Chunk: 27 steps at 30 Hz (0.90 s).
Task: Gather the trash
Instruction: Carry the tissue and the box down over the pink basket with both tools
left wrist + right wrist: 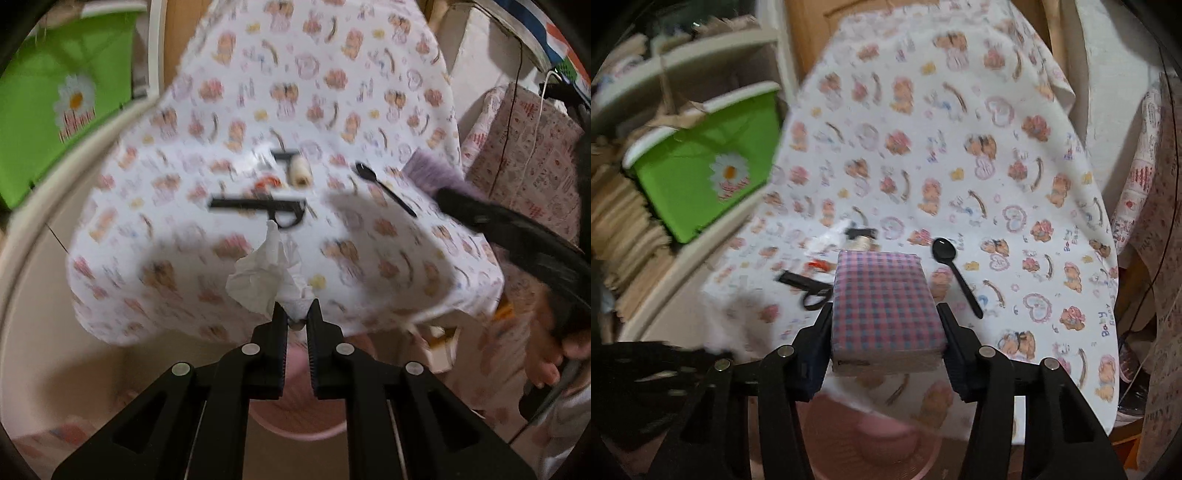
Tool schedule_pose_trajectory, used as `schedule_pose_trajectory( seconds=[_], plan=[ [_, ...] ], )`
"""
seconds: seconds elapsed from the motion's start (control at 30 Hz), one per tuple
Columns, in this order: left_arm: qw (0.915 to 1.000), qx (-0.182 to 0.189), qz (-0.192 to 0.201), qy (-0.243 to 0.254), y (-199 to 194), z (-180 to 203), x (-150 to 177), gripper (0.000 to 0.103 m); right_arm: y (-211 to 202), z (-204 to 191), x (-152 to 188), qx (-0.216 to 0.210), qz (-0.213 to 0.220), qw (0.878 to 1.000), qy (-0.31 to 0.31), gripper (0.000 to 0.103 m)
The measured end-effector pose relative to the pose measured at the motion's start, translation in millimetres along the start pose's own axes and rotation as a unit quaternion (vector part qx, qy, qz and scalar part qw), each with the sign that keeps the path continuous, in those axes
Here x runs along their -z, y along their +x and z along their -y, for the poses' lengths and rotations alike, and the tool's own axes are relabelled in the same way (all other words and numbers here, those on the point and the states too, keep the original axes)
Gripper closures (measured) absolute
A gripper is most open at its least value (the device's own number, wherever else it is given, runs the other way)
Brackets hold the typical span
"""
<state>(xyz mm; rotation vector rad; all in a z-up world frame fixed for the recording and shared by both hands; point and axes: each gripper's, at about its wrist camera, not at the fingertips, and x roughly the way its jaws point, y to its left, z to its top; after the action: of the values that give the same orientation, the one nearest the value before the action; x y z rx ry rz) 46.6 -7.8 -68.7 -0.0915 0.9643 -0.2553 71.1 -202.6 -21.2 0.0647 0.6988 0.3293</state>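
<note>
My left gripper (297, 312) is shut on a crumpled white tissue (264, 275) and holds it at the near edge of the table with the patterned cloth (369, 92). My right gripper (884, 314) is shut on a purple-checked tissue pack (884, 306), held above the table's near edge. A black plastic spoon (955, 275), black scissors (809, 288), a small pale roll (299, 171) and an orange scrap (267, 181) lie mid-table. A pink basket (871, 443) stands on the floor below both grippers. The right gripper also shows in the left wrist view (491, 221).
A green box with a daisy (713, 166) sits on a white shelf (683, 258) at the left. Cloth-covered furniture (524, 147) and cables stand at the right. A bare foot (546, 365) is on the floor at the right.
</note>
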Motion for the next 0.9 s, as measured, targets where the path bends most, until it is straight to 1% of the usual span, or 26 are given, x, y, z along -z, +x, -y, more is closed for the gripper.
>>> schedule_pose_trajectory(
  seconds=[0.07, 0.1, 0.17, 0.23, 0.27, 0.37, 0.43, 0.53, 0.57, 0.6, 0.67, 0.77, 0.83, 0.9],
  plan=[
    [0.9996, 0.016, -0.018, -0.013, 5.1, -2.7, 3.3, 0.094, -12.9, -5.7, 4.8, -0.014, 0.002, 1.000, 0.000, 0.048],
    [0.9992, 0.023, -0.026, -0.017, 7.6, -3.2, 4.7, 0.094, -17.2, -8.8, 10.1, -0.022, -0.008, 1.000, 0.004, 0.048],
    [0.9984, 0.035, -0.039, -0.021, 11.0, -2.1, 7.9, 0.094, -16.5, -14.7, 23.0, -0.030, -0.042, 0.999, 0.006, 0.048],
    [0.9976, 0.042, -0.050, -0.024, 13.0, -0.3, 10.8, 0.094, -12.7, -20.9, 35.7, -0.037, -0.063, 0.997, 0.003, 0.048],
    [0.9971, 0.045, -0.054, -0.028, 13.8, 0.0, 12.1, 0.094, -10.3, -25.5, 40.1, -0.038, -0.072, 0.997, -0.008, 0.048],
    [0.9955, 0.054, -0.067, -0.040, 15.1, -1.1, 15.0, 0.094, -9.1, -34.9, 48.3, -0.020, -0.079, 0.996, -0.039, 0.048],
    [0.9940, 0.060, -0.080, -0.045, 18.7, -2.2, 16.9, 0.094, -5.5, -33.9, 51.4, -0.023, -0.097, 0.994, -0.036, 0.048],
    [0.9919, 0.057, -0.105, -0.042, 29.6, -2.0, 22.5, 0.094, 4.7, -28.3, 59.2, -0.054, -0.147, 0.988, -0.014, 0.048],
    [0.9909, 0.054, -0.116, -0.041, 35.1, -1.8, 24.9, 0.094, 9.1, -30.3, 65.2, -0.070, -0.170, 0.983, -0.018, 0.048],
    [0.9896, 0.051, -0.128, -0.042, 41.2, -2.0, 27.2, 0.094, 12.8, -32.9, 70.4, -0.076, -0.183, 0.980, -0.024, 0.048],
    [0.9837, 0.043, -0.166, -0.054, 58.5, -4.6, 35.2, 0.094, 20.8, -37.8, 81.2, -0.075, -0.203, 0.976, -0.035, 0.048],
    [0.9737, 0.051, -0.210, -0.072, 81.5, -8.7, 47.6, 0.094, 39.2, -35.4, 95.1, -0.062, -0.237, 0.969, -0.028, 0.048],
    [0.9714, 0.049, -0.220, -0.074, 91.9, -9.7, 52.0, 0.094, 52.6, -30.4, 105.8, -0.052, -0.263, 0.963, -0.018, 0.048],
    [0.9717, 0.036, -0.222, -0.072, 101.1, -10.8, 54.2, 0.094, 65.6, -27.0, 117.7, -0.042, -0.286, 0.957, -0.014, 0.048]
  ],
)
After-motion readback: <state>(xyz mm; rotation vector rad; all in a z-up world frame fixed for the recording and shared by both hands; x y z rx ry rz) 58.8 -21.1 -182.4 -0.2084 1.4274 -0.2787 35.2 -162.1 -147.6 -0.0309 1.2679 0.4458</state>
